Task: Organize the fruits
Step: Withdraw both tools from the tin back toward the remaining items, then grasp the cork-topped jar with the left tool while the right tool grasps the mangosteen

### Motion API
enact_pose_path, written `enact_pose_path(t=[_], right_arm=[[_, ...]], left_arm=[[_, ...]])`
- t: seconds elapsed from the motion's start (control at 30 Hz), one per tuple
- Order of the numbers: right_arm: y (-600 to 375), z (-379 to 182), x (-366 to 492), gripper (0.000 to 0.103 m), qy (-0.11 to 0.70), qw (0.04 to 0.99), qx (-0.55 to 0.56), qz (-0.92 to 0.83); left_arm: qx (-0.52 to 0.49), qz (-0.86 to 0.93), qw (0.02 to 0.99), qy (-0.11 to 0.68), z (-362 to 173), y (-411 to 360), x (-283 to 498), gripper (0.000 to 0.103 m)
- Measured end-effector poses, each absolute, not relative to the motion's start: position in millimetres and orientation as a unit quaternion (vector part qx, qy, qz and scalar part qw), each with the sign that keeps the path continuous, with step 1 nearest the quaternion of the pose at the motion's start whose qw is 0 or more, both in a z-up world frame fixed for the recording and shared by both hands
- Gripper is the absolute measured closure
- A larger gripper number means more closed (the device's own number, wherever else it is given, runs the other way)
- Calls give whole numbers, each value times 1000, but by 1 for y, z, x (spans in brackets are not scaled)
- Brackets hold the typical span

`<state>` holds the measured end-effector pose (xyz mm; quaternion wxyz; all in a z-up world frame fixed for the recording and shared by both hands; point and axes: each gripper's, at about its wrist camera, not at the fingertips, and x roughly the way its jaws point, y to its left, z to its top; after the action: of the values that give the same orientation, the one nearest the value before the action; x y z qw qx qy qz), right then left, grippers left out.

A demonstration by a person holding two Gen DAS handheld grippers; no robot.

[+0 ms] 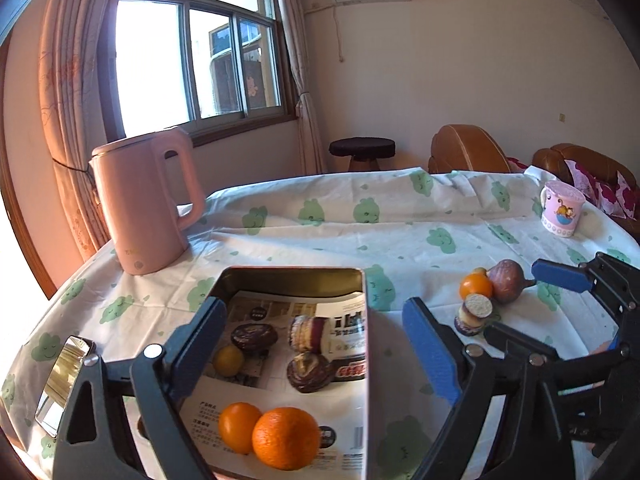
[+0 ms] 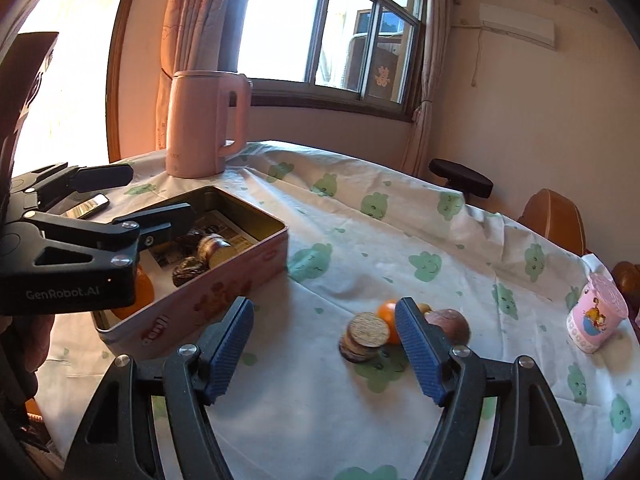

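Your left wrist view sits low over the desk's near edge, close above the tin [image 1: 296, 280], facing the far edge and window [image 1: 192, 52]. Your right wrist view looks from further right along the same near edge, turned toward the kettle [image 2: 202, 120] at the far left corner. Both share the tin, kettle, loose fruit pile [image 2: 384, 328] and cup [image 2: 596, 320]; each catches the other tongs [image 2: 132, 196].

Orange [image 2: 140, 290] in tin [image 2: 240, 276] mostly hidden behind left gripper [image 2: 158, 200] body. Small orange [image 2: 387, 314] and purple fruit [image 2: 450, 322] partly covered by right gripper [image 2: 324, 346] finger. Print on tin liner [image 1: 348, 344] blurred, unreadable. Phone [image 2: 90, 206] partly hidden. Sofa [image 1: 576, 160] cut off at edge.
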<state>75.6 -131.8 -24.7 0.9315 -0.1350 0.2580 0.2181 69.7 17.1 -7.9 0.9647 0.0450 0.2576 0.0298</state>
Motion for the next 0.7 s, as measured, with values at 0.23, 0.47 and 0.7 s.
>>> enact_pose_path(t=[0.23, 0.47, 0.7], right_arm=[[-205, -22, 92, 26, 271, 952, -62, 130], [-235, -29, 98, 23, 280, 955, -36, 89], [-254, -28, 106, 23, 284, 956, -9, 77]], left_arm=[[68, -34, 952, 295, -22, -51, 99, 11], [68, -73, 929, 357, -51, -82, 128, 21], [73, -100, 908, 401, -70, -94, 149, 48]])
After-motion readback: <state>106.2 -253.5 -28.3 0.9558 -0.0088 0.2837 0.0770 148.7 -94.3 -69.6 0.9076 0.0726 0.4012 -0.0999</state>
